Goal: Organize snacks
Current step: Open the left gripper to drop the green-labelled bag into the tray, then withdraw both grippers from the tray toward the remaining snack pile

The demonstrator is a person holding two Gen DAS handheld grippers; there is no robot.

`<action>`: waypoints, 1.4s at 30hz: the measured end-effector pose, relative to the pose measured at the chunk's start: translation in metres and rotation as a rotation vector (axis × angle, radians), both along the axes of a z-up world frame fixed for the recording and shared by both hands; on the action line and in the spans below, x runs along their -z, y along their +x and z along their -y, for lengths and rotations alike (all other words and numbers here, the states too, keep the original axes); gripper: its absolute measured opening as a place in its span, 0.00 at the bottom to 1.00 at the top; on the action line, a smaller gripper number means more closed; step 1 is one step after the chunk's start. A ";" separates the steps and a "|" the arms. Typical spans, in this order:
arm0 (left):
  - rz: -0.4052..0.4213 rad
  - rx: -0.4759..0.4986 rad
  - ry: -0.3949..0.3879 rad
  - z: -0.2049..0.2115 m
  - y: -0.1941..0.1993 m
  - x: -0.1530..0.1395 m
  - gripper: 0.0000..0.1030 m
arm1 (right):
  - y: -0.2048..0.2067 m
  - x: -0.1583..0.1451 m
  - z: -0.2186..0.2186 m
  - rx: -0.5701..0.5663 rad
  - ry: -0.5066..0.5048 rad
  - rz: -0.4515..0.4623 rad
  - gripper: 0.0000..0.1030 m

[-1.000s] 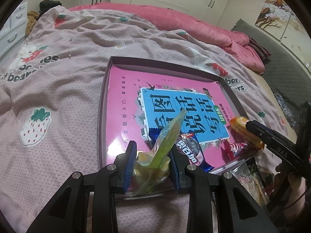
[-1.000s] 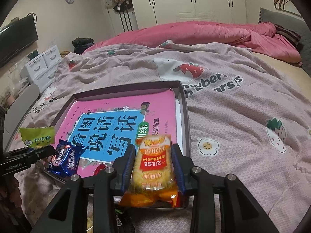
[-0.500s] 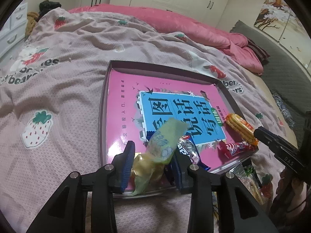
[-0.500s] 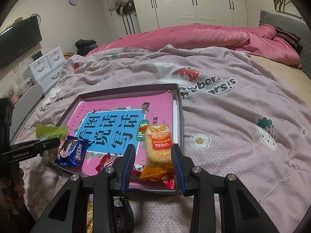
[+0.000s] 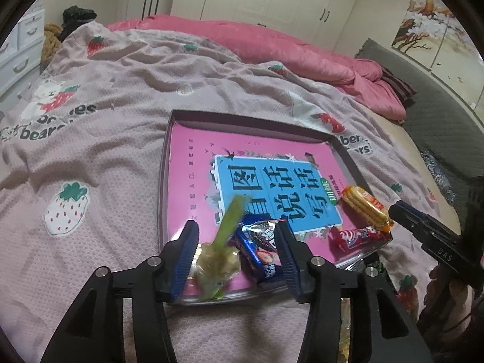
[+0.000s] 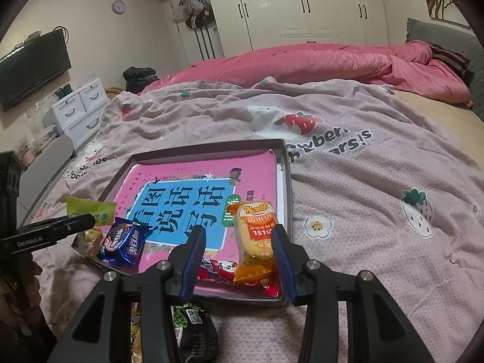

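The orange-and-yellow rice-cracker packet (image 6: pixel 256 236) lay in the shallow box tray's (image 6: pixel 211 151) near right corner, over a red candy wrapper (image 6: pixel 219 267). The right gripper (image 6: pixel 239 260) stood released around it. The left gripper (image 5: pixel 236 257), also spread apart, flanked a green-topped clear snack bag (image 5: pixel 219 254) and blue cookie packet (image 5: pixel 260 245) on the pink book cover (image 5: pixel 193 181).

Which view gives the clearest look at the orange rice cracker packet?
The right wrist view. There the orange rice cracker packet lies face-up in the tray, between the open fingers of the right gripper, its printed label readable. The left wrist view shows it small and slanted near the tray's right edge, print illegible.
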State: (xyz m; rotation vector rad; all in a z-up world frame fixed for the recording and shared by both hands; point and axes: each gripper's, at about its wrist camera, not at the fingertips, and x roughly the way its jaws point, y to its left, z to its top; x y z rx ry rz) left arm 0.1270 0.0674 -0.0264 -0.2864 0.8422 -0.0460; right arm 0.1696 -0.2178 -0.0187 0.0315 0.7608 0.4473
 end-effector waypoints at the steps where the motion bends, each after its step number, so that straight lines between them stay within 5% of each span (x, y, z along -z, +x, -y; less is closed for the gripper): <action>1: 0.006 -0.002 0.001 0.000 -0.001 -0.002 0.56 | 0.000 -0.001 0.000 -0.002 0.003 0.000 0.45; 42: 0.050 0.087 0.013 0.034 -0.043 -0.047 0.74 | -0.043 -0.028 0.000 -0.016 -0.011 0.066 0.52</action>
